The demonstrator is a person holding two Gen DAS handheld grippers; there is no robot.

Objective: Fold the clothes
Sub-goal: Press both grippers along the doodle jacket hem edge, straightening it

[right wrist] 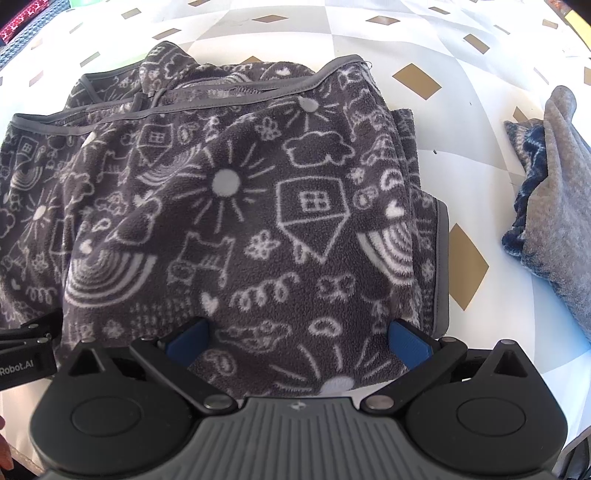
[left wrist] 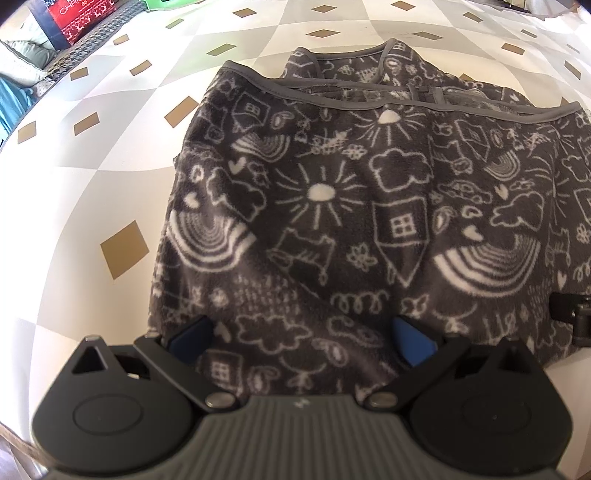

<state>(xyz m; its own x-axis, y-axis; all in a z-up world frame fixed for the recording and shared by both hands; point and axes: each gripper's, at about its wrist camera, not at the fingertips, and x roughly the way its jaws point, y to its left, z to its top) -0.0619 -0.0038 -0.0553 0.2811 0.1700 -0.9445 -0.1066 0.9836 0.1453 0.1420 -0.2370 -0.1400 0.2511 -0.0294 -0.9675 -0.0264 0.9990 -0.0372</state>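
My left tongs [left wrist: 303, 341] and right tongs [right wrist: 297, 338] gape open over the folded dark-grey doodle-print fleece garment [left wrist: 351, 221], its long axis lying crosswise, its bound edges toward the table's [left wrist: 92, 166] far edge.

Probably a home: a diamond-patterned tablecloth [left wrist: 110, 147], cushions [left wrist: 29, 55] and a festive red box [left wrist: 81, 14].

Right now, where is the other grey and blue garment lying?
The crumpled grey and blue garment shows only in the right wrist view, at the far right on the checked tablecloth, apart from the dark doodle-print fleece.

both wrist cams sit low & close, facing fwd over same fleece garment [left wrist: 332, 206], left/right halves overlapping.
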